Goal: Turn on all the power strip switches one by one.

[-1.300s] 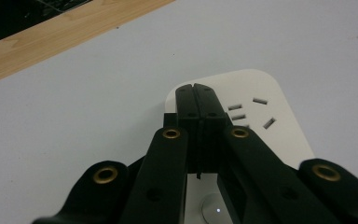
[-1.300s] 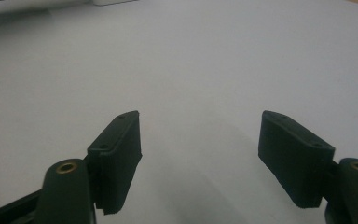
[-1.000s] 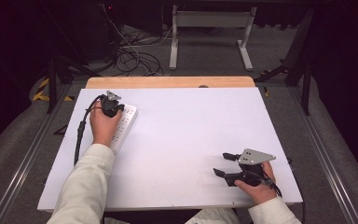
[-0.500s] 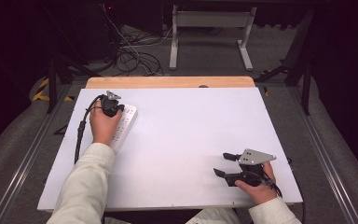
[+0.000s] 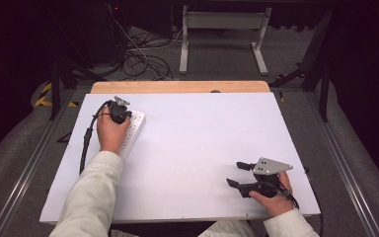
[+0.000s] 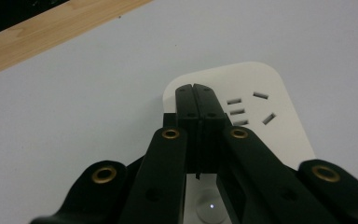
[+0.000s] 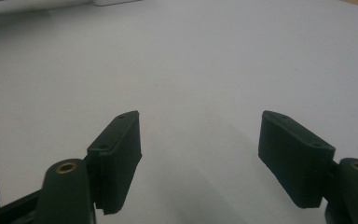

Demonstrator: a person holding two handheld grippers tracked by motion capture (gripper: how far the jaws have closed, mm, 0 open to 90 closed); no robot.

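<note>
A white power strip lies at the table's far left. My left gripper points down onto it, held in the left hand. In the left gripper view its black jaws are pressed together with nothing between them, and the left gripper has its tips over the power strip beside a group of socket slots. A round button with a small light shows under the jaws. I cannot tell whether the tips touch the strip. My right gripper rests near the front right edge, open and empty, its jaws wide apart over bare table.
The white tabletop has a wooden strip along its far edge. Behind it are loose cables on the floor and a metal stand. Metal rails run along both sides. The left gripper's cable trails down the table's left.
</note>
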